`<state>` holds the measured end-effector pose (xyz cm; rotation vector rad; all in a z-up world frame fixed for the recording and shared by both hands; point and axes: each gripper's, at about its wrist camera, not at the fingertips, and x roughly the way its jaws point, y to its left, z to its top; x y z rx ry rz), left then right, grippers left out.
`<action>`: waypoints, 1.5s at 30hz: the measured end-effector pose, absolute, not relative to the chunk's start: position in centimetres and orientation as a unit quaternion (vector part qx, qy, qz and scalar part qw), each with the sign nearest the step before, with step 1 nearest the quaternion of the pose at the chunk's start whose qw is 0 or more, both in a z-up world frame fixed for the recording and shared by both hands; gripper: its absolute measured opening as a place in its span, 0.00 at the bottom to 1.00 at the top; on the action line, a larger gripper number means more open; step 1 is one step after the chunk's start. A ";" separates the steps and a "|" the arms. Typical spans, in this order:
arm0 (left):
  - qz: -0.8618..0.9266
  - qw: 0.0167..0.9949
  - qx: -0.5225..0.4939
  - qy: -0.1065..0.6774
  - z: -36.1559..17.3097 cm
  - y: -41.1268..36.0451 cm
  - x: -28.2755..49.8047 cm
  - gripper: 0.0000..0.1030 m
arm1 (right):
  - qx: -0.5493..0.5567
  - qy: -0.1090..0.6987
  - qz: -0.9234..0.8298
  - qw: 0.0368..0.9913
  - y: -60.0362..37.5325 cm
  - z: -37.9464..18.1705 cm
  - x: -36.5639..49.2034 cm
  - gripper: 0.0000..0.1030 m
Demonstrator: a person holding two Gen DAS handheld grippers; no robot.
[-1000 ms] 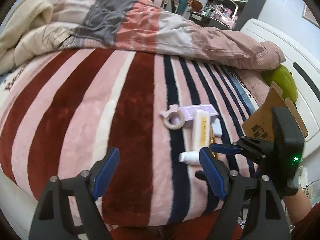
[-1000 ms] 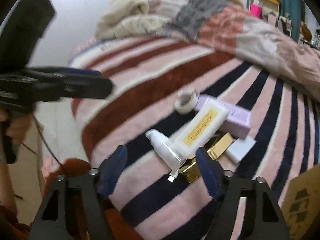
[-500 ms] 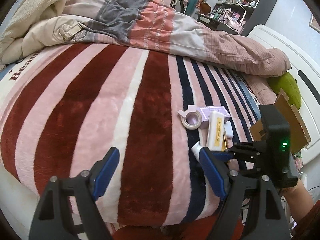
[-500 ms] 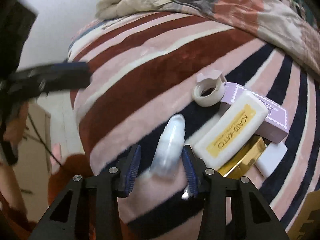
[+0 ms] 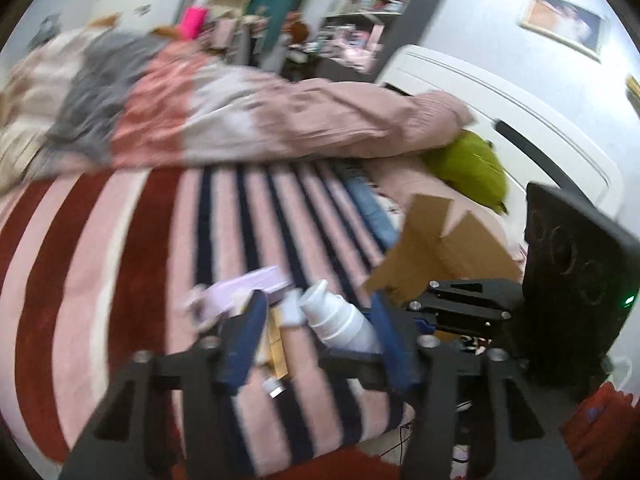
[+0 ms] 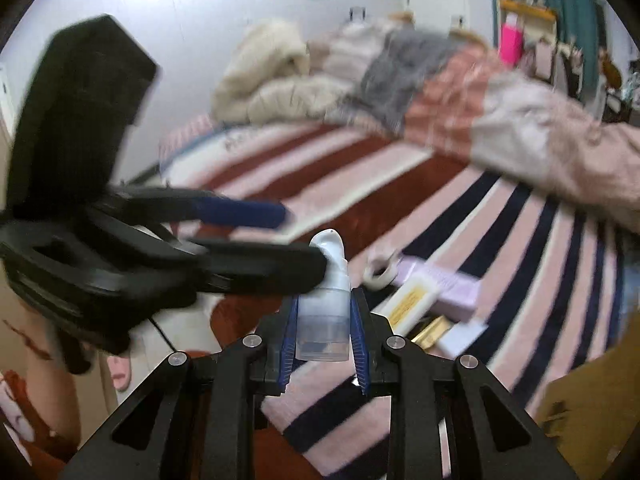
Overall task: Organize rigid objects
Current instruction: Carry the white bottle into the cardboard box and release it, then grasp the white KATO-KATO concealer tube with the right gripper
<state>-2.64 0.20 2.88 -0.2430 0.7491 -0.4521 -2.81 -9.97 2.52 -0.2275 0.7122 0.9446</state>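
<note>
The white pump bottle (image 6: 323,304), lifted off the blanket, sits clamped in the closing right tongs (image 6: 323,344); left tongs (image 5: 316,336) closing around it.

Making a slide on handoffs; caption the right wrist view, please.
Right tool clamps a white pump bottle above the striped blanket as the left tool closes around its nozzle.

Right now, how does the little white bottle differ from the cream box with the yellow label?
The white bottle is round with a nozzle top; the cream box is flat and rectangular. The bottle is lifted off the bed, pinched between the right gripper jaws, which are closing on it; the box lies on the striped blanket beside a lilac box. The bottle looks plain; the box carries a yellow label. Both are pale.
</note>
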 end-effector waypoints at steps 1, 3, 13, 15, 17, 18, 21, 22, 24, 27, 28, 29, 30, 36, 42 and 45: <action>-0.237 0.897 -0.112 0.355 3.8 -1.4 -2.1 0.34 | -0.098 0.322 0.442 0.831 -11.2 3.5 -3.0 0.19; -0.257 0.896 -0.102 0.348 5.3 -4.0 -1.0 0.30 | -0.086 0.307 0.431 0.844 -13.3 4.6 -2.7 0.19; -0.340 0.855 -0.038 0.390 7.1 -18.1 5.4 0.29 | -0.018 0.301 0.325 0.897 -26.3 5.6 0.2 0.19; -0.346 0.845 -0.022 0.407 6.6 -20.4 6.4 0.29 | -0.021 0.308 0.298 0.903 -28.0 5.2 0.7 0.19; -0.346 0.835 -0.004 0.428 5.7 -22.3 7.3 0.29 | -0.015 0.329 0.283 0.901 -29.7 4.7 1.5 0.19; -0.345 0.832 -0.001 0.435 5.3 -22.8 7.7 0.29 | -0.010 0.343 0.278 0.897 -30.1 4.4 2.0 0.19; -0.338 0.822 0.007 0.459 4.1 -23.9 8.6 0.29 | -0.016 0.373 0.261 0.890 -30.8 3.3 3.2 0.19; -0.333 0.823 0.012 0.461 3.9 -24.1 8.7 0.29 | -0.022 0.380 0.256 0.888 -31.0 3.0 3.2 0.20; -0.321 0.828 0.021 0.459 3.9 -24.3 8.8 0.36 | -0.033 0.389 0.247 0.887 -30.8 2.7 3.1 0.20; -0.297 0.851 0.023 0.433 5.0 -22.9 7.8 0.60 | -0.045 0.391 0.237 0.888 -30.6 2.5 2.7 0.36; -0.285 0.862 0.019 0.419 5.8 -21.8 7.1 0.62 | -0.041 0.387 0.240 0.889 -30.5 2.6 2.5 0.45; -0.276 0.869 0.016 0.410 6.2 -20.8 6.8 0.63 | -0.029 0.380 0.249 0.890 -30.5 2.8 2.2 0.51; -0.259 0.881 0.007 0.397 6.9 -19.3 6.1 0.65 | -0.018 0.375 0.257 0.890 -30.4 3.0 2.0 0.54; -0.150 0.924 -0.016 0.352 8.8 -9.9 2.2 0.72 | -0.012 0.323 0.335 0.885 -25.6 4.8 -0.7 0.56; -0.060 0.933 -0.052 0.352 6.2 0.1 -1.0 0.76 | -0.040 0.316 0.417 0.851 -17.1 4.8 -2.2 0.57; -0.036 0.925 -0.069 0.372 2.9 4.3 -1.9 0.76 | -0.046 0.340 0.427 0.837 -13.4 2.9 -1.7 0.60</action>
